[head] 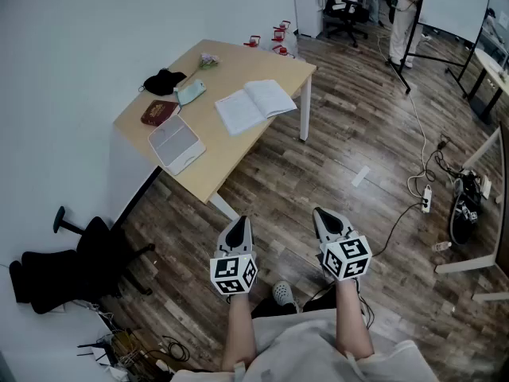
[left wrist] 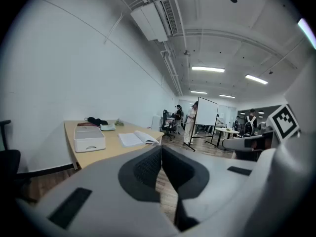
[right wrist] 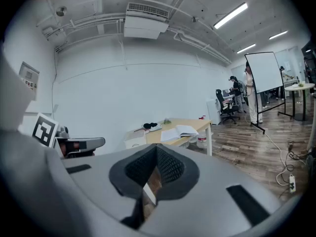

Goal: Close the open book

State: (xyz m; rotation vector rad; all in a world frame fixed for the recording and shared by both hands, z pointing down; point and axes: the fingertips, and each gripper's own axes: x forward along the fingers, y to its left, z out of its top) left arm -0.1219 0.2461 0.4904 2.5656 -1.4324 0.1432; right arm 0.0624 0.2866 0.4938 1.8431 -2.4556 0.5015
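Note:
An open book (head: 254, 104) with white pages lies flat on the wooden table (head: 231, 150), toward its right side. The book (left wrist: 138, 138) shows ahead in the left gripper view, and the book (right wrist: 178, 131) sits far off in the right gripper view. My left gripper (head: 239, 224) and right gripper (head: 319, 213) hang side by side over the floor, well short of the table. Both are shut with nothing between the jaws.
On the table lie a white tray (head: 176, 144), a dark red case (head: 159, 112), a pale green pouch (head: 190, 92) and a black item (head: 164, 81). A black office chair (head: 71, 261) stands at the left. Cables (head: 421, 185) run across the floor at right. People stand by a whiteboard (head: 450, 5).

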